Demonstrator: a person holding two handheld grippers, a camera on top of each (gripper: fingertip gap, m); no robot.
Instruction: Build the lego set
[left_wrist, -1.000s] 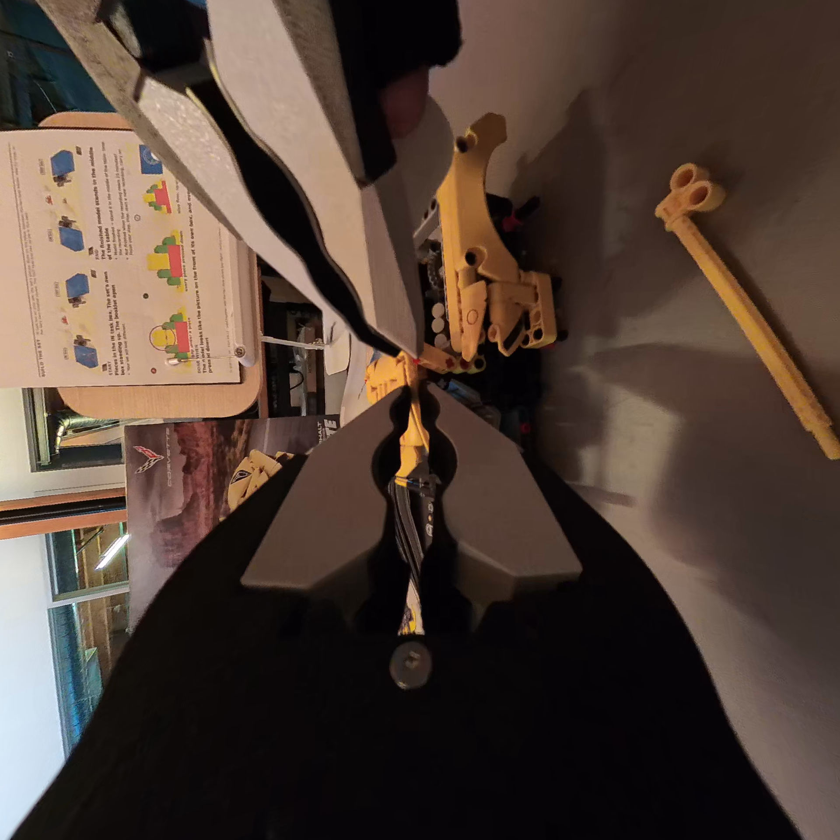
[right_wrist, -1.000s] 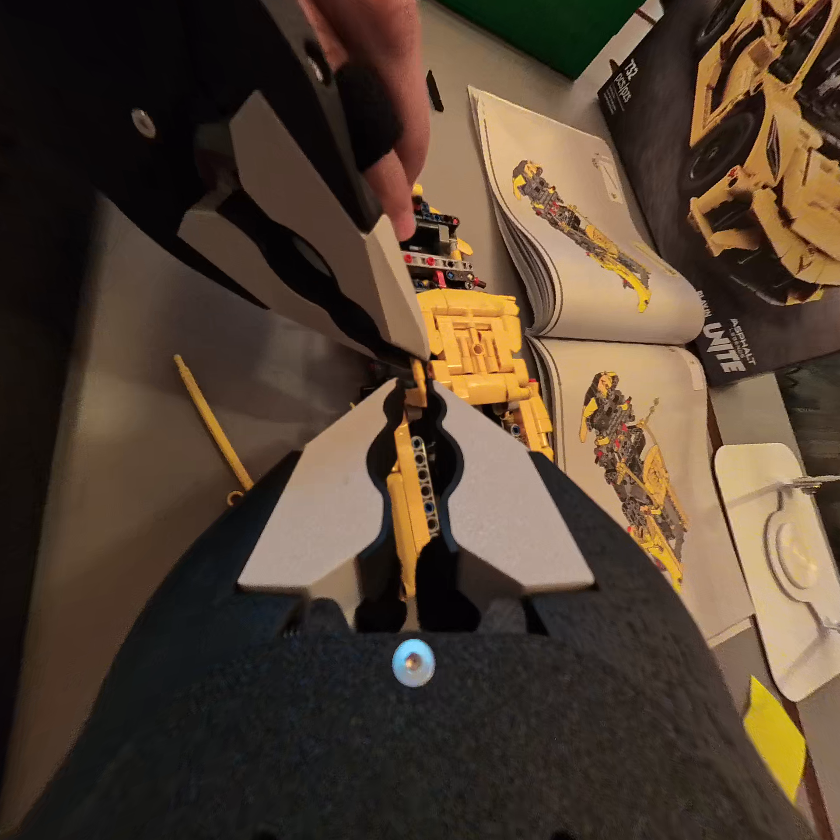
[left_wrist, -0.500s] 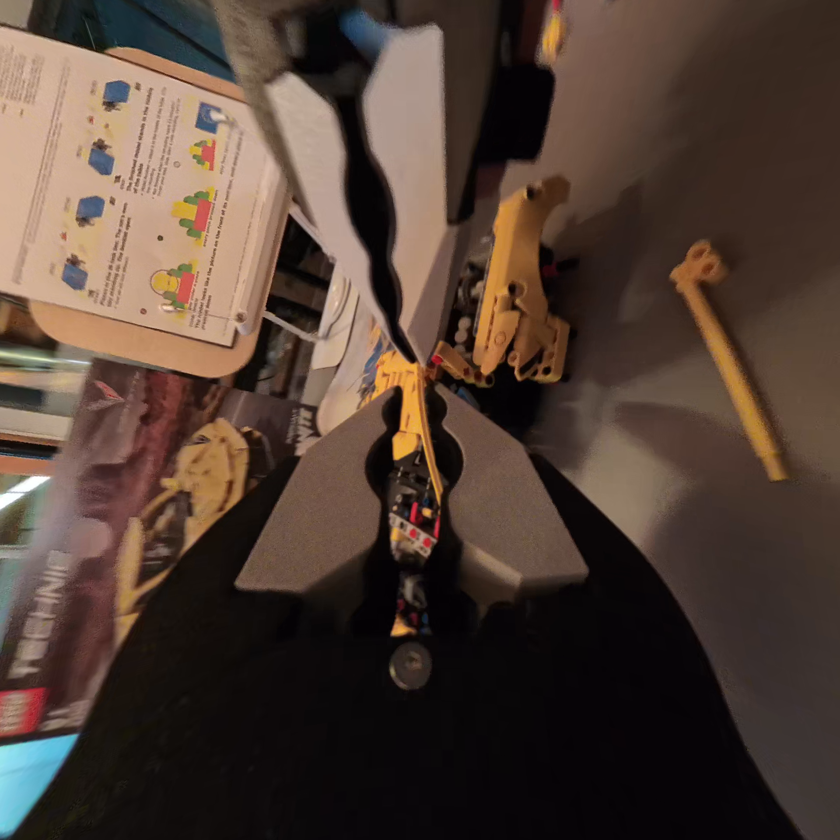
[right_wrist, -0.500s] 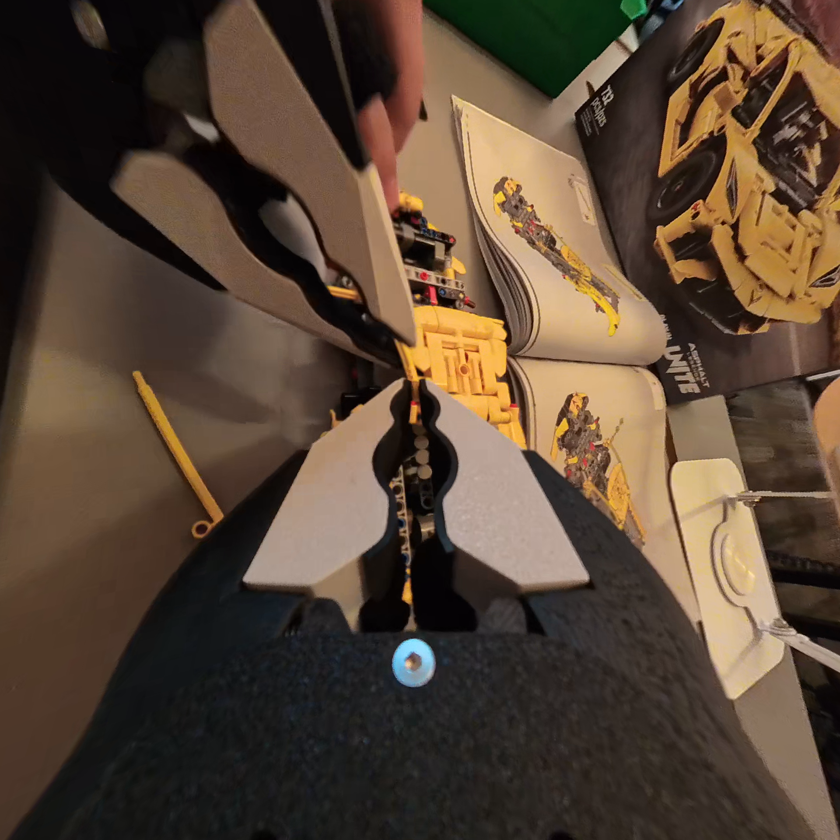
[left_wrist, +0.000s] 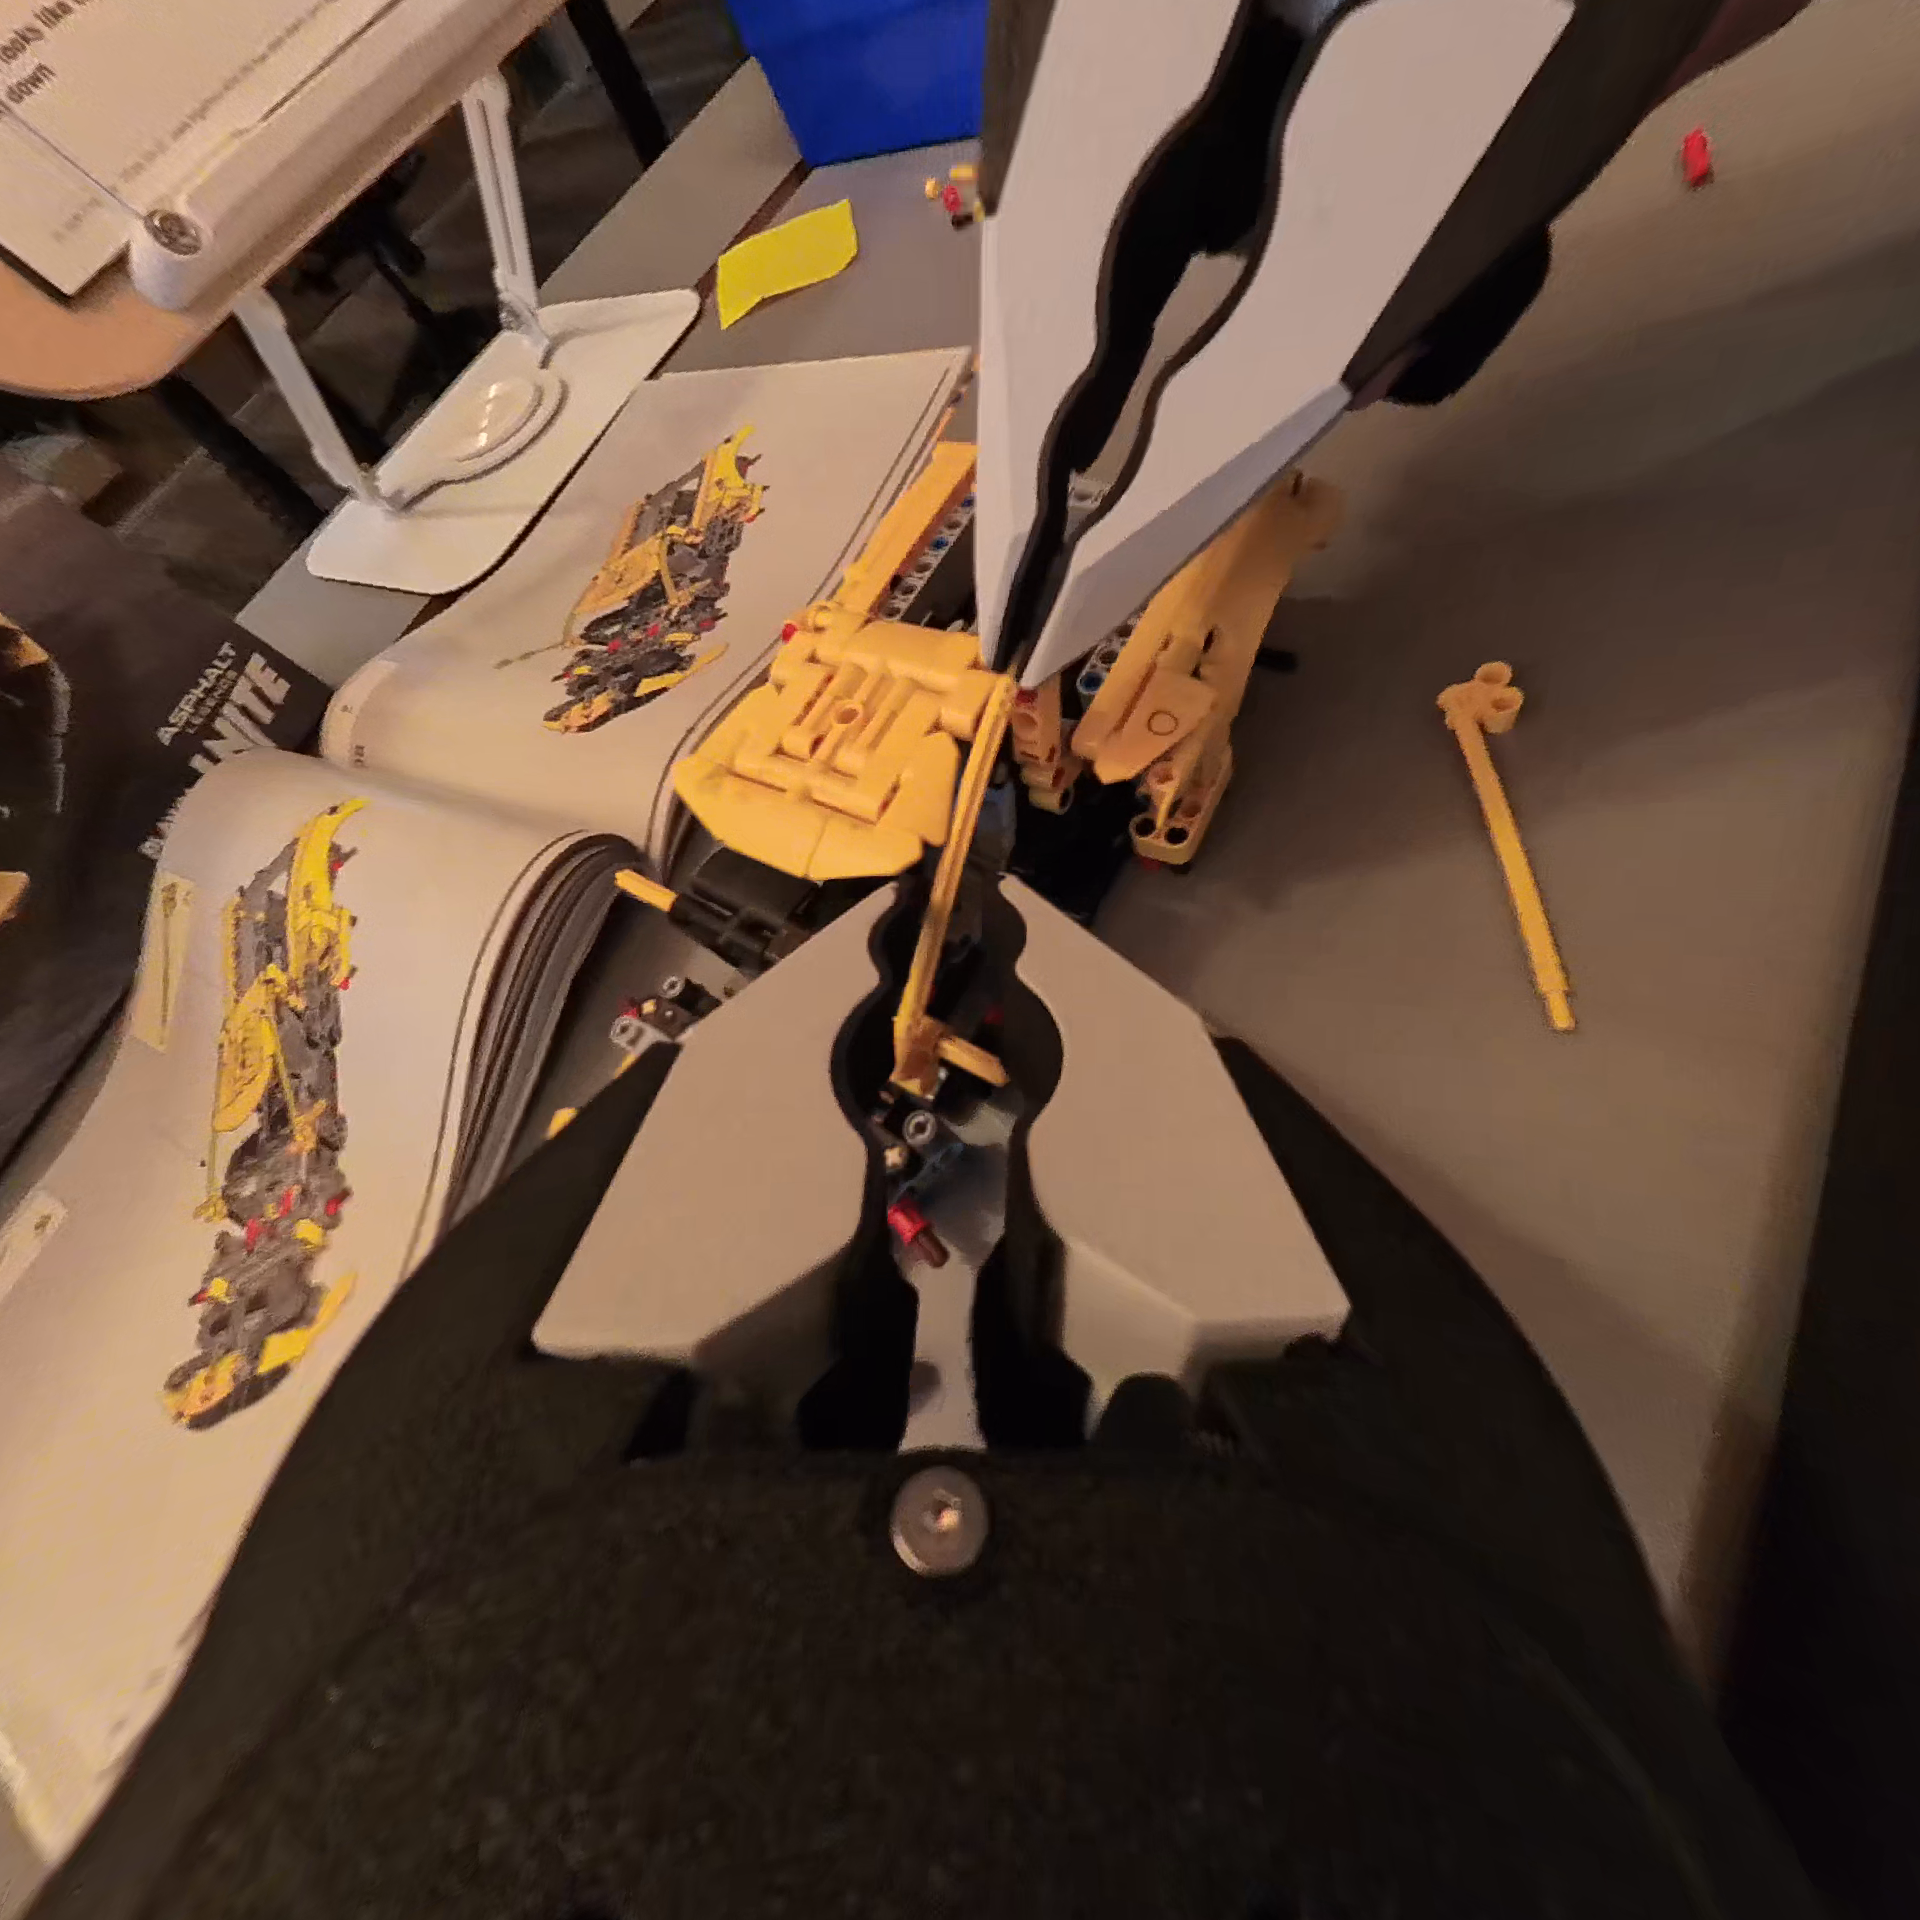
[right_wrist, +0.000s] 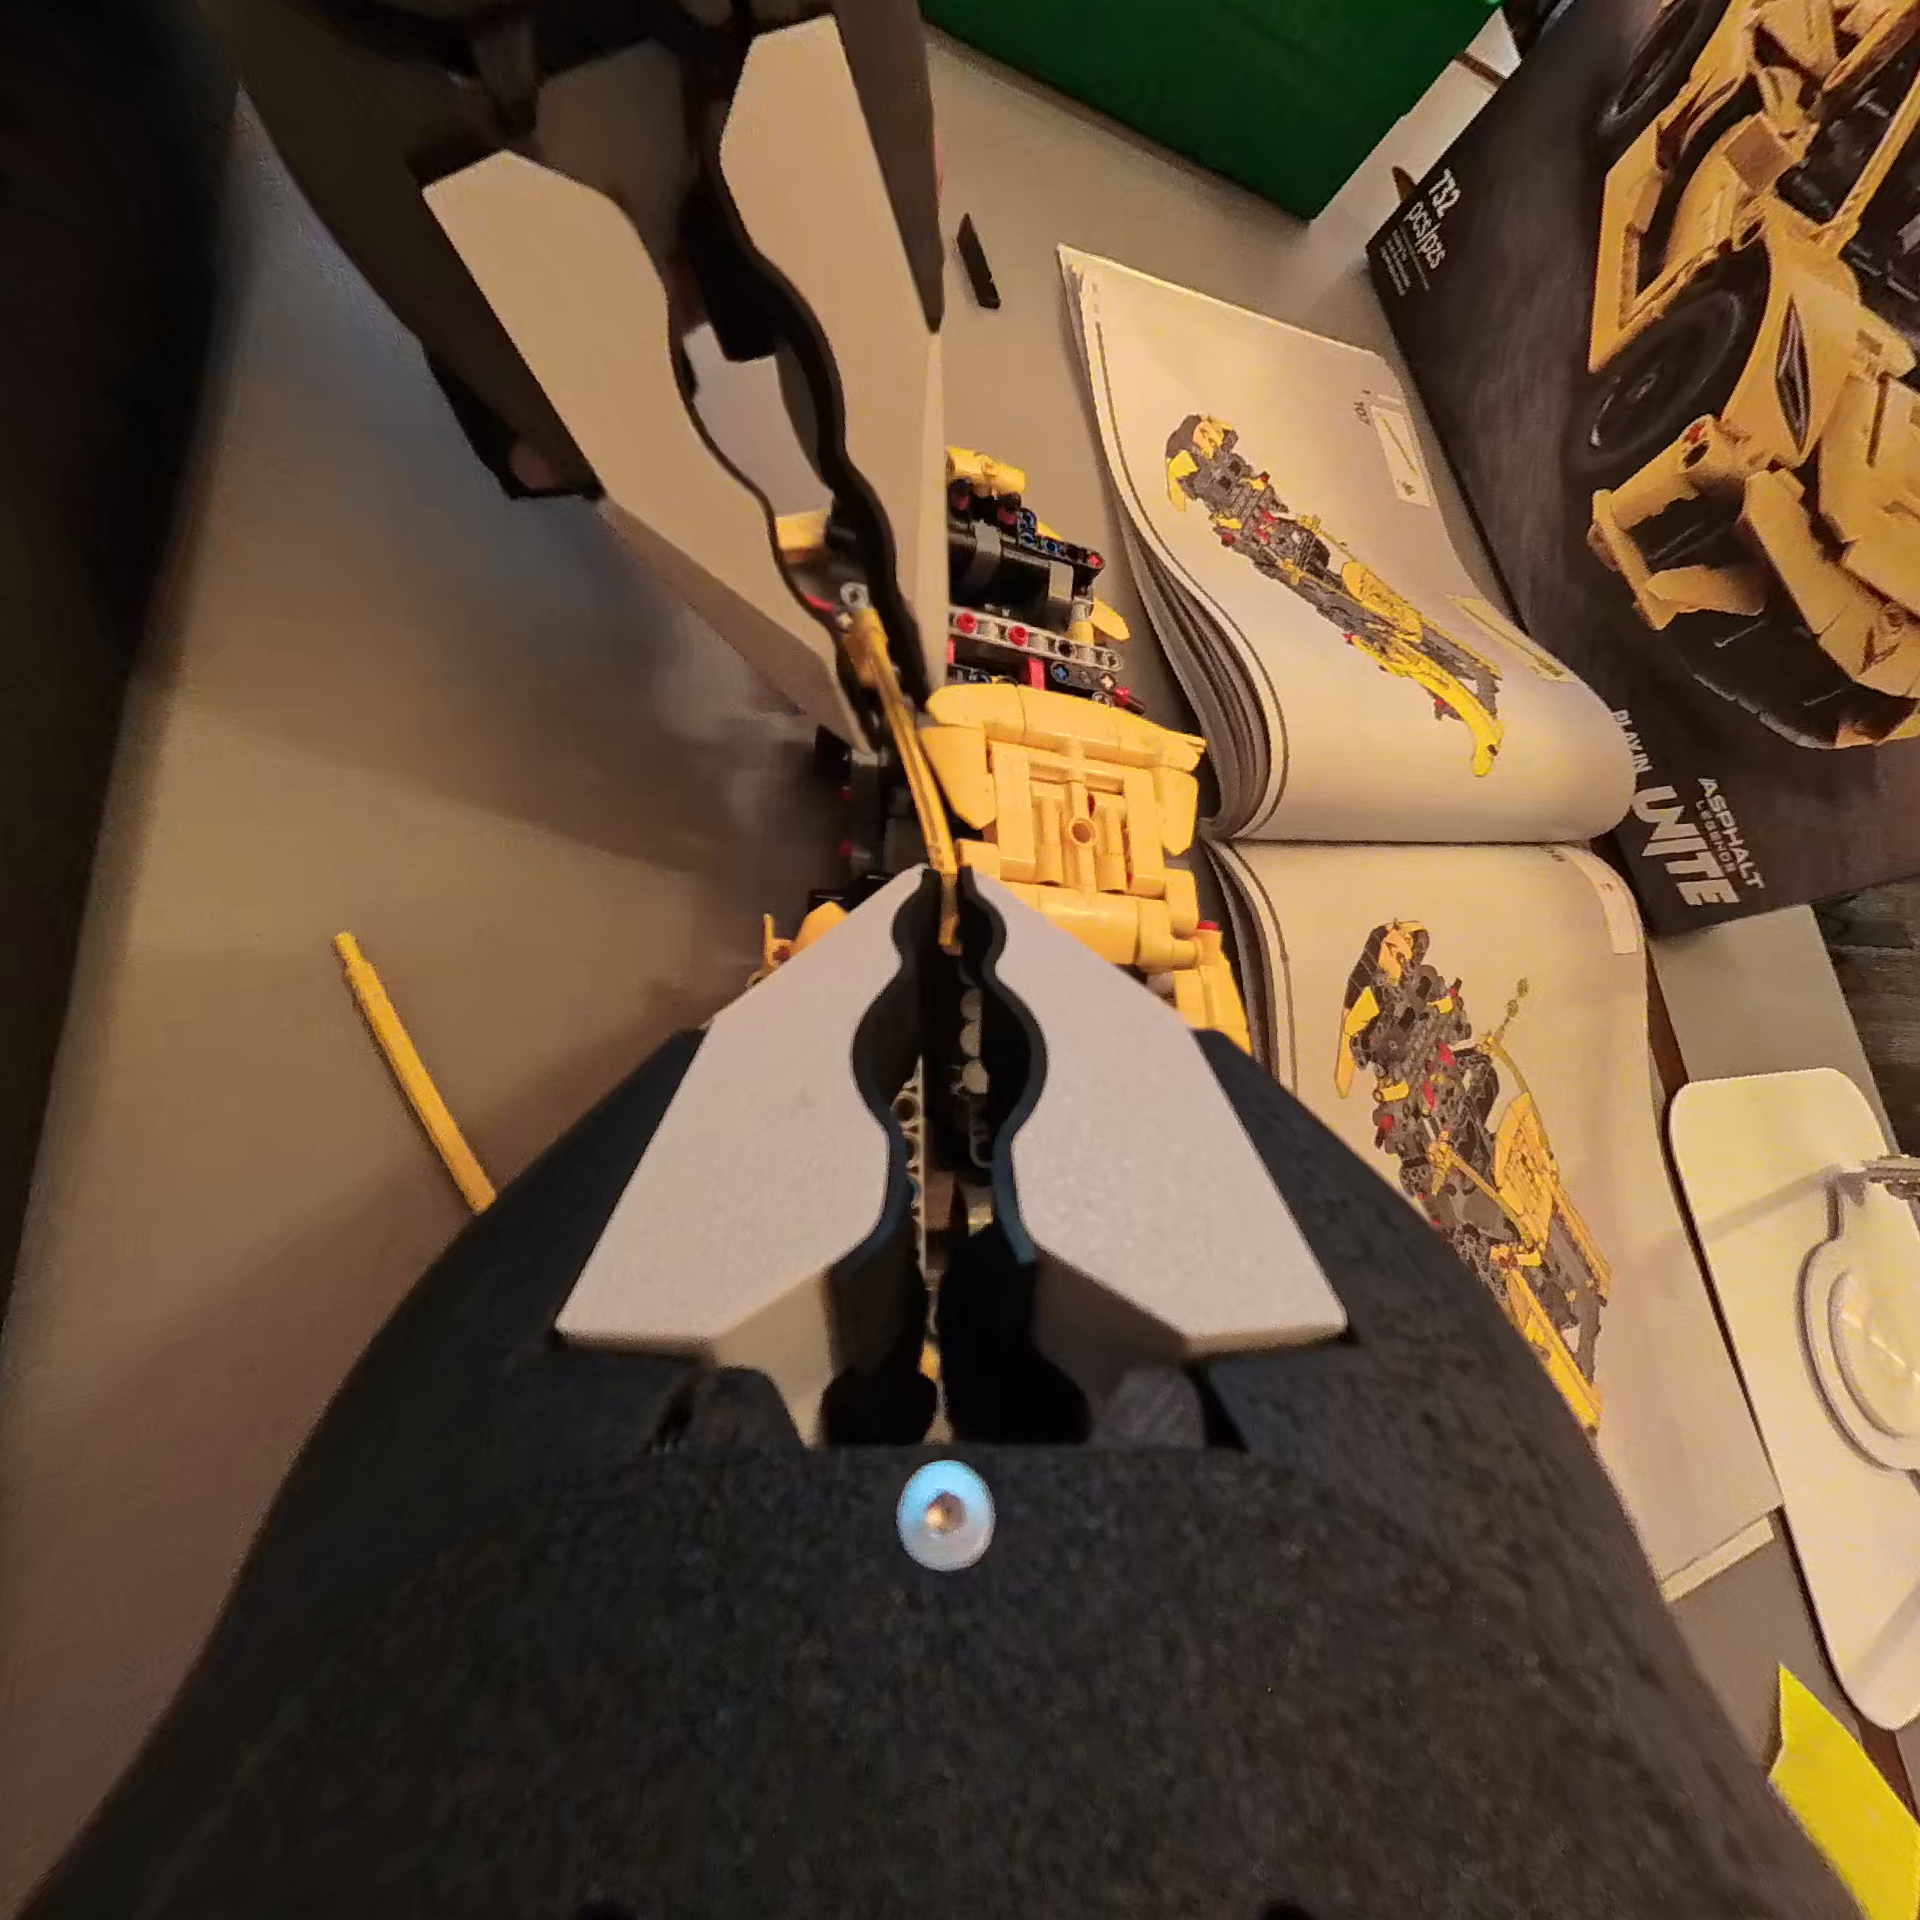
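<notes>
chassis (left_wrist: 831, 748) part-built at table centre, body panels missing. thin yellow rod (left_wrist: 961, 831) pinched by left gripper (left_wrist: 951, 894) and right gripper (right_wrist: 943, 883). spare axle (left_wrist: 1507, 831) at 3 o'clock, unused.

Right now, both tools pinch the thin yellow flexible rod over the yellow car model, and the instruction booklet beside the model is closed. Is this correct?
One detail is wrong: the instruction booklet lies open, as the right wrist view shows. The left tool and right tool do pinch the thin yellow flexible rod over the yellow car model.

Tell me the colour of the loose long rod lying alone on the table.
Yellow; the loose rod shows best in the left wrist view.
</notes>
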